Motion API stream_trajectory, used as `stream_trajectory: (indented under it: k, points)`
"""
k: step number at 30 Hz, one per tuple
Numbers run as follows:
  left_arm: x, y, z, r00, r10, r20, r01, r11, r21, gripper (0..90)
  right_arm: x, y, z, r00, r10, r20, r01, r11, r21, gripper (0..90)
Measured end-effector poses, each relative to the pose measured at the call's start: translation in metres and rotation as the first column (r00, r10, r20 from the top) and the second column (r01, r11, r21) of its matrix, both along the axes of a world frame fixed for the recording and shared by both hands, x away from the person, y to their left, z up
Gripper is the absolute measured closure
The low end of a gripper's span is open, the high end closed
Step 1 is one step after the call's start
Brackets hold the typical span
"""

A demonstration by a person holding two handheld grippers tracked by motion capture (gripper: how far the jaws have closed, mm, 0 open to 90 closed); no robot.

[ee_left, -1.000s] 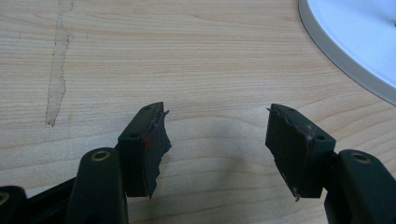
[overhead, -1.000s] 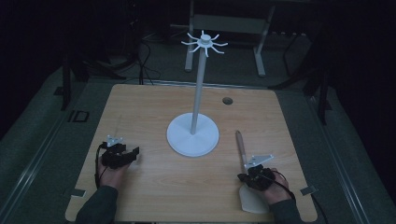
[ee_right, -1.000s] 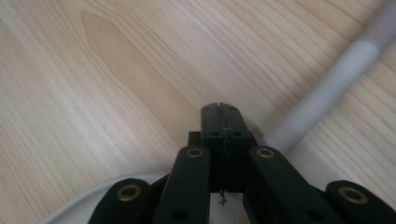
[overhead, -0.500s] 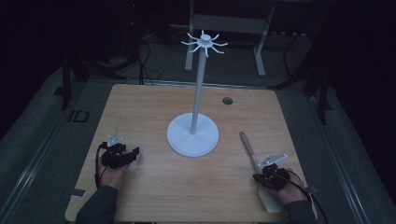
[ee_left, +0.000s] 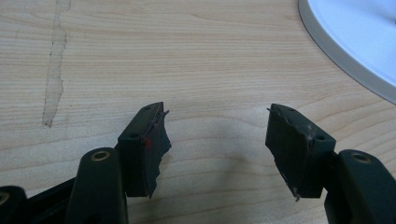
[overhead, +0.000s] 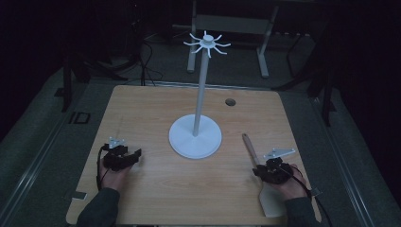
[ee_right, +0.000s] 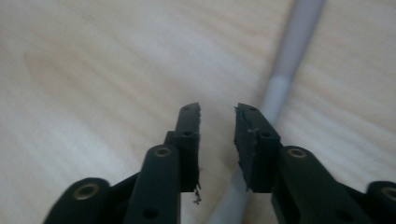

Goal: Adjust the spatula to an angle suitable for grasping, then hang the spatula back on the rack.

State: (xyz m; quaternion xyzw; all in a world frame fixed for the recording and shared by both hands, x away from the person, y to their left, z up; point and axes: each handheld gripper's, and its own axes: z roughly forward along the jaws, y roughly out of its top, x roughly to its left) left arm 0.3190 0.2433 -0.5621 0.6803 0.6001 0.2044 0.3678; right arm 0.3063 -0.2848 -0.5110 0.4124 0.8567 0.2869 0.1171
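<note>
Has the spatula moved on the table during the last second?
Yes. The spatula slid toward the table's right edge, farther from the white stand base.

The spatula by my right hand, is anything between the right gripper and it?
Nothing visible. The right gripper hovers directly over the spatula, jaws slightly apart with the handle just beside them on bare table.

Left gripper (overhead: 135, 154): held low in the left hand (overhead: 113, 175), jaws spread wide. Right gripper (overhead: 257, 171): held low in the right hand (overhead: 289, 185), jaws parted by a narrow gap.
</note>
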Motion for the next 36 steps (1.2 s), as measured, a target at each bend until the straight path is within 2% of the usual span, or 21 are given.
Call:
stream_trajectory:
  k: [5,10,17,24,25,26,29,31,36]
  points:
    - [0.0,0.0,0.0,1.0,0.0,0.001,0.0,1.0,-0.001,38.4,0.012,0.003,0.005,0.998,-0.062,0.01,0.062,0.998,-0.019,60.7]
    - [0.0,0.001,0.0,1.0,0.002,0.0,-0.002,1.0,-0.004,38.4,0.023,0.005,0.008,0.9934,-0.112,0.024,0.113,0.993,-0.038,58.2]
    - [0.0,0.0,0.0,1.0,0.001,-0.001,-0.001,1.0,-0.001,38.4,0.039,0.009,0.013,0.9881,-0.152,0.025,0.153,0.985,-0.082,55.8]
    - [0.0,0.0,0.0,1.0,-0.002,-0.003,0.002,1.0,0.0,38.4,0.051,0.011,0.015,0.9817,-0.188,-0.032,0.183,0.977,-0.111,58.1]
    - [0.0,0.0,0.0,1.0,-0.002,-0.003,0.002,1.0,0.0,38.4,0.053,0.011,0.015,0.9797,-0.196,-0.043,0.19,0.975,-0.112,58.1]
    - [0.0,0.0,0.0,1.0,-0.001,-0.003,0.001,1.0,-0.002,38.4,0.058,0.014,0.014,0.9761,-0.202,-0.079,0.193,0.974,-0.116,61.1]
    - [0.0,0.0,0.0,1.0,-0.002,-0.003,0.002,1.0,0.0,38.4,0.061,0.017,0.014,0.9719,-0.212,-0.103,0.198,0.972,-0.128,62.4]
    - [0.0,0.0,0.0,1.0,-0.002,-0.003,0.002,1.0,0.001,38.3,0.066,0.022,0.013,0.9666,-0.219,-0.133,0.199,0.968,-0.154,64.7]
    - [0.0,0.0,0.0,1.0,-0.002,-0.003,0.002,1.0,-0.002,38.3,0.073,0.028,0.009,0.9627,-0.217,-0.162,0.184,0.963,-0.196,67.7]
